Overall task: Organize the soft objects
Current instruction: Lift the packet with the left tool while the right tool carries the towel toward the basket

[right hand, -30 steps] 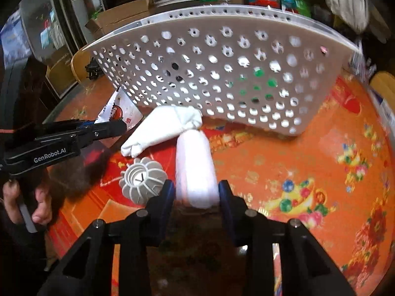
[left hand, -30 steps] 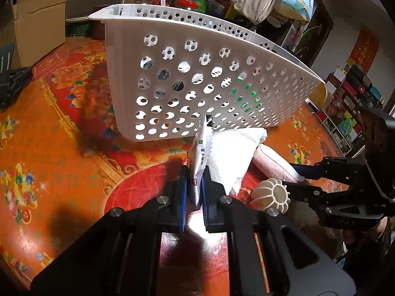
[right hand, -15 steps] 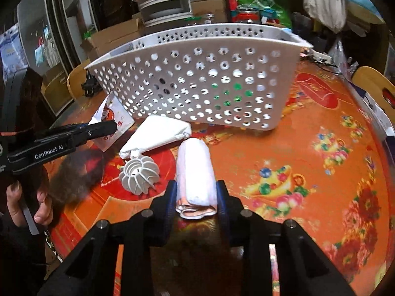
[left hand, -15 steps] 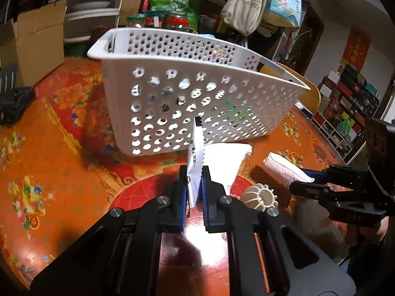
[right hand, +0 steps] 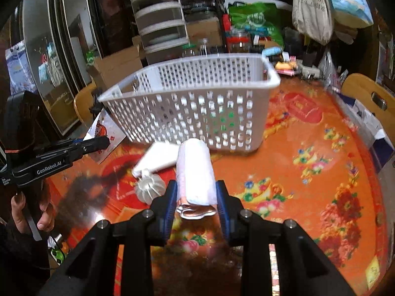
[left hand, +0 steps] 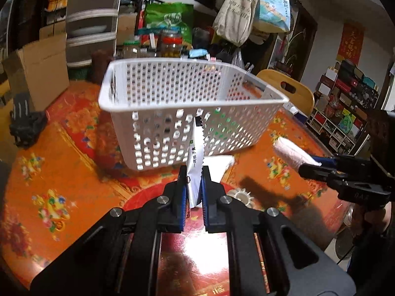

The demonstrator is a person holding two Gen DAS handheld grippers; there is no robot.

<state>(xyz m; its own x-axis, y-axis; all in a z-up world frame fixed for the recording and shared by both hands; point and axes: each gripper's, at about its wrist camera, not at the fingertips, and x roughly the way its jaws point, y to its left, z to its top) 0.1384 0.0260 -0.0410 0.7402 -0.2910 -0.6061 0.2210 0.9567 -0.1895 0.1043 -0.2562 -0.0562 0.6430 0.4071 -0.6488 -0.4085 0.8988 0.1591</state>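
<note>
Orange table (right hand: 308, 148), basket (right hand: 197, 113) rim open – claws gripping packet (left hand: 195, 162), roll (right hand: 195, 172)

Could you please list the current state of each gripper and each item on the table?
Left gripper: shut on the flat packet.
Right gripper: shut on the rolled towel.
White basket: upright, top open.
Folded white cloth: lying on the table.
Ribbed white ball: resting on the table.
</note>
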